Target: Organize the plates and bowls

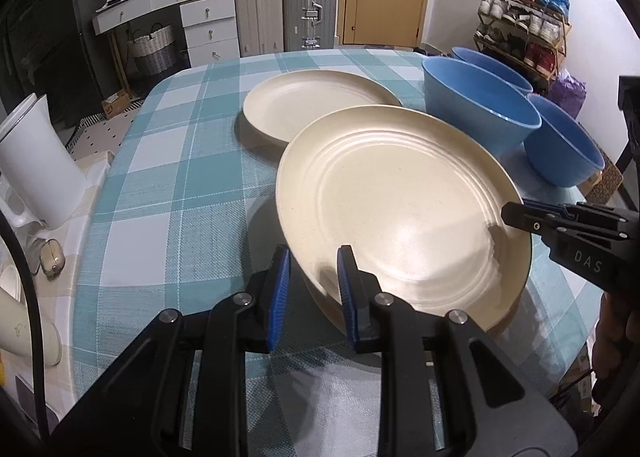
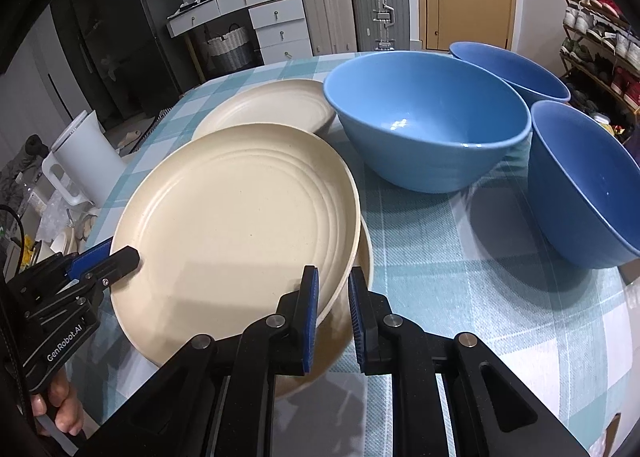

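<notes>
Three round cream ridged plates [image 2: 240, 217] and three deep blue bowls [image 2: 428, 129]; left gripper [image 1: 312, 281] and right gripper [image 2: 333, 301] each straddle the tilted top plate's rim, jaws narrow.

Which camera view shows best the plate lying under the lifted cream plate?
The right wrist view: the lower plate shows its rim and a brown underside beyond the lifted plate, between the right gripper fingers. In the left wrist view only a shaded sliver shows beside the left gripper.
</notes>
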A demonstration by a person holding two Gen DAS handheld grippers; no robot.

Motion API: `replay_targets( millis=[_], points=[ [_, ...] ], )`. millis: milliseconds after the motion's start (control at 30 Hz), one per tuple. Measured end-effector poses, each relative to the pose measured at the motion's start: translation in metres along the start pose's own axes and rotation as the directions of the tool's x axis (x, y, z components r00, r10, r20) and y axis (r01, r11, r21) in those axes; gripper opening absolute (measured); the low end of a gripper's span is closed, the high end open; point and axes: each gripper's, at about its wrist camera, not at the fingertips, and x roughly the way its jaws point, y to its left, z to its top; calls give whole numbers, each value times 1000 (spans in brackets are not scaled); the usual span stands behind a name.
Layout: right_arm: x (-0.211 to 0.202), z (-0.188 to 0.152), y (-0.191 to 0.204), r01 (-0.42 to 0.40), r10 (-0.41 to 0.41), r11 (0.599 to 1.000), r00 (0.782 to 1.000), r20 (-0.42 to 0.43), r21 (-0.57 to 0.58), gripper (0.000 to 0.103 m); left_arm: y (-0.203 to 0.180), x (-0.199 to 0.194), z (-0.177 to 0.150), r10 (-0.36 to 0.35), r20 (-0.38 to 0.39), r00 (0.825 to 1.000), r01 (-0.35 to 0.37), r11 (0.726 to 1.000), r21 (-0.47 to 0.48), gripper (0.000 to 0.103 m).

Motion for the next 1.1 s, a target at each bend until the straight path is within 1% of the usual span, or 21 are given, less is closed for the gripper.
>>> replay_targets(
  millis=[200,400,667,1100],
  points=[
    [0,-4,1,39,-38,999,999,6,-22,16,-9,4,-4,12,-16,1000,-11,999,39,21],
    [-2,-10,0,52,-52,998,999,7,-33,16,-12,6,-6,12,-34,999,-10,998,56,21],
    [-5,-16,1,64,-64,997,998,0,-35,16,-17,7,-9,27,-55,998,-22,995,93,21],
    [-2,-16,1,66,-66,997,998,-5,-40,16,-21,12,-13,51,-98,994,-39,991,124,22]
  ],
)
